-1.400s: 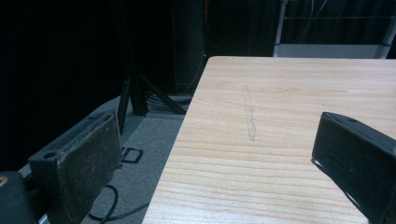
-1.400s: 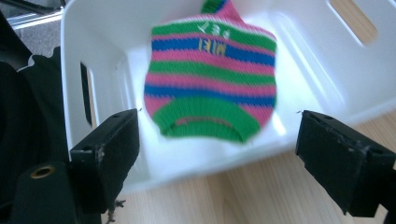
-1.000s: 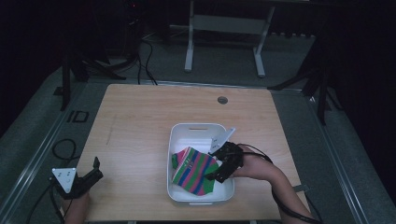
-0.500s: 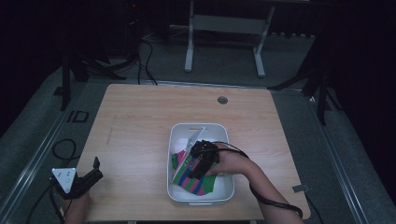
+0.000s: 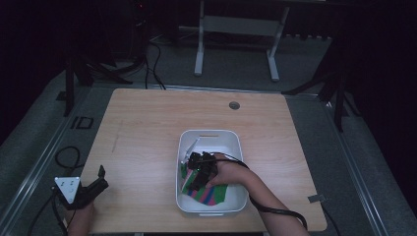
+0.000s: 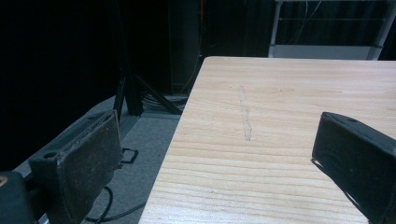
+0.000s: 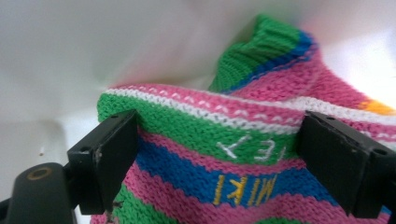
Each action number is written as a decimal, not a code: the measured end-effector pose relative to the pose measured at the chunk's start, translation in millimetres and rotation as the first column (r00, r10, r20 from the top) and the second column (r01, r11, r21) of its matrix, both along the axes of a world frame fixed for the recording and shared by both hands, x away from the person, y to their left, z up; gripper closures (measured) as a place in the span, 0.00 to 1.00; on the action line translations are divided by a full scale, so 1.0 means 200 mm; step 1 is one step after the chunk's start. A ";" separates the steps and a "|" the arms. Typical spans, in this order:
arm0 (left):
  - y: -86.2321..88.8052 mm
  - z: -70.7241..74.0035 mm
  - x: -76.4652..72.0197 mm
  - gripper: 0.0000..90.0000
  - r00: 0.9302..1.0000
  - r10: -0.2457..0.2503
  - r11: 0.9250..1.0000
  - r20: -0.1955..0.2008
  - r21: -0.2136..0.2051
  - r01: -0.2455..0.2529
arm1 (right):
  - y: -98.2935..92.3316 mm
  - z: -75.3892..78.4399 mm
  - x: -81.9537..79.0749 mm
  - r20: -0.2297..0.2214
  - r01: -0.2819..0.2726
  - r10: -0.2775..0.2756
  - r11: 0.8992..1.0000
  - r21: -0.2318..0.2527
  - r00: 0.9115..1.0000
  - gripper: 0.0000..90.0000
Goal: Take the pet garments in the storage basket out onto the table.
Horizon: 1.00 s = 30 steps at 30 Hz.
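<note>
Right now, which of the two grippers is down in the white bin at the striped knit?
The right gripper: its open jaws straddle the striped knit inside the white bin. The left gripper is open over the table's near-left corner, apart from the bin.

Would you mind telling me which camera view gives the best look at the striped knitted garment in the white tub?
The right gripper view: the striped pink, green and blue knitted garment sits close between open jaws, its stitches and lettering clear. The high view shows it small, lying in the white plastic tub, partly covered by the right gripper.
</note>
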<state>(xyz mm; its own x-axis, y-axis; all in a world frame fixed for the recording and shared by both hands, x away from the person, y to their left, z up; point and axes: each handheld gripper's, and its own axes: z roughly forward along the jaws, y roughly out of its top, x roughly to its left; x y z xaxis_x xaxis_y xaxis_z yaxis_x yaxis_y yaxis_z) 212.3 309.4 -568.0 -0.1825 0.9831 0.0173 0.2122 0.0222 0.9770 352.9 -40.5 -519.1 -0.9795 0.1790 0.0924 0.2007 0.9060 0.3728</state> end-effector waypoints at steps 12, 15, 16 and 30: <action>0.01 0.00 0.00 0.02 1.000 0.004 1.000 0.003 -0.013 -0.004 | -0.05 0.06 -0.02 0.112 0.007 -0.005 1.000 -0.013 0.994 0.74; 0.00 0.00 0.00 0.02 1.000 0.003 1.000 0.000 -0.007 -0.003 | -0.10 0.14 -0.03 0.125 0.012 -0.017 0.999 0.037 0.992 0.75; 0.01 0.00 0.00 0.02 1.000 0.004 1.000 0.000 -0.010 -0.004 | -0.11 0.16 -0.03 0.123 0.013 -0.019 0.999 0.053 0.992 0.75; 0.00 0.00 0.00 0.02 1.000 0.005 1.000 -0.001 -0.006 -0.005 | -0.25 0.55 -0.05 0.211 0.025 -0.069 0.979 0.203 0.975 0.75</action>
